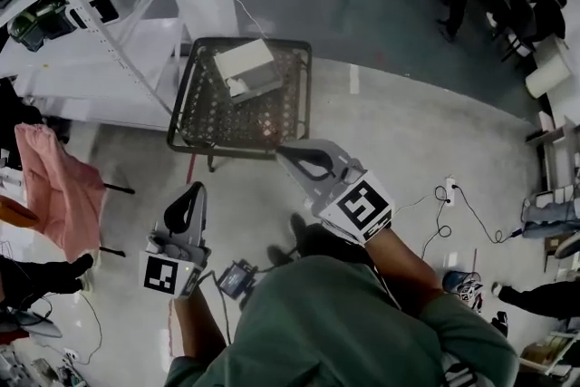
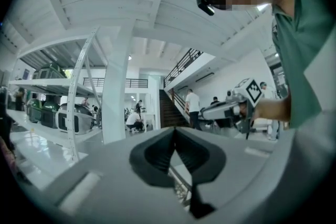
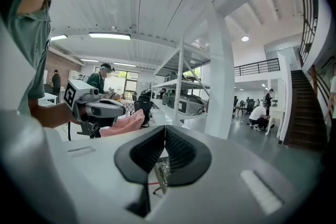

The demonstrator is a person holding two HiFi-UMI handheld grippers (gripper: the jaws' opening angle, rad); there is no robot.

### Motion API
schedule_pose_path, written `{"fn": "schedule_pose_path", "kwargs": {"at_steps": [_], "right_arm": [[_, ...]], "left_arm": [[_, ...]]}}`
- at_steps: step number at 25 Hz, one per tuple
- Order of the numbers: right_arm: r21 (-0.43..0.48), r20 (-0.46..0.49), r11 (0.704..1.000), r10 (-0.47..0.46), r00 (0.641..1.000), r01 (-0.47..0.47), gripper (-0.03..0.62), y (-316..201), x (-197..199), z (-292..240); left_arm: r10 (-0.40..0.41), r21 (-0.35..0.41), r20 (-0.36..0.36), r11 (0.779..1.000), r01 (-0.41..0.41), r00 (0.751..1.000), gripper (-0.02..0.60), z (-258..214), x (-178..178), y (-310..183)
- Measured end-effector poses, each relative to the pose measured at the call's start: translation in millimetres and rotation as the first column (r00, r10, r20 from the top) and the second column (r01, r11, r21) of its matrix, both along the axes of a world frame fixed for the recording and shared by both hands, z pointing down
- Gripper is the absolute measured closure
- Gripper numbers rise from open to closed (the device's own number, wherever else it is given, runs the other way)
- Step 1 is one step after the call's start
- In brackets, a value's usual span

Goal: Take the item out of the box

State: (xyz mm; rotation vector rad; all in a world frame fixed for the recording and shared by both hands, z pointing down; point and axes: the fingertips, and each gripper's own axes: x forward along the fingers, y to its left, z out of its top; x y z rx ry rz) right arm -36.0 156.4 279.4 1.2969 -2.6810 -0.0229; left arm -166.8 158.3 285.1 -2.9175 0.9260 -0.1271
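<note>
**Desk:** Head view: where's the box?
**Field:** The white box sits on a mesh table, just beyond the right gripper tips and farther from the left gripper. Its item is unseen.
**Desk:** Left gripper view?
**Field:** Fingers clenched on nothing.
**Desk:** Right gripper view?
**Field:** Clenched too, probably carried closed for the approach.

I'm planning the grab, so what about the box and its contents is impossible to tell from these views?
- Contents of the box: head view, too small and distant; nothing inside shows.
- Box, left gripper view: hidden behind the shut left claw.
- Box, right gripper view: hidden behind the shut right claw; only a sliver of mesh table shows.
</note>
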Motion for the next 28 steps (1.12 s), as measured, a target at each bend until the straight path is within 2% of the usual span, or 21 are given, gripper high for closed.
{"fn": "schedule_pose_path", "kwargs": {"at_steps": [10, 21, 25, 28], "right_arm": [[-0.029, 0.014, 0.997, -0.073, 0.997, 0.073, 0.585, -104.9, 0.3, 21.6], [-0.051, 0.068, 0.988, -0.144, 0.987, 0.148, 0.582, -209.3, 38.7, 37.8], [-0.059, 0.072, 0.983, -0.169, 0.983, 0.173, 0.58, -237.2, 47.6, 51.9], [-0.081, 0.08, 0.983, -0.158, 0.984, 0.165, 0.577, -255.4, 51.9, 59.5]], "left_arm": [[-0.073, -0.032, 0.049, 0.997, 0.074, 0.996, 0.578, 10.4, -6.4, -88.4], [-0.102, -0.067, 0.118, 0.992, 0.11, 0.988, 0.578, 21.4, 48.4, -180.9], [-0.094, -0.075, 0.125, 0.992, 0.104, 0.988, 0.578, 31.0, 66.5, -210.4], [-0.076, -0.109, 0.123, 0.99, 0.09, 0.99, 0.578, 38.3, 73.6, -231.8]]}}
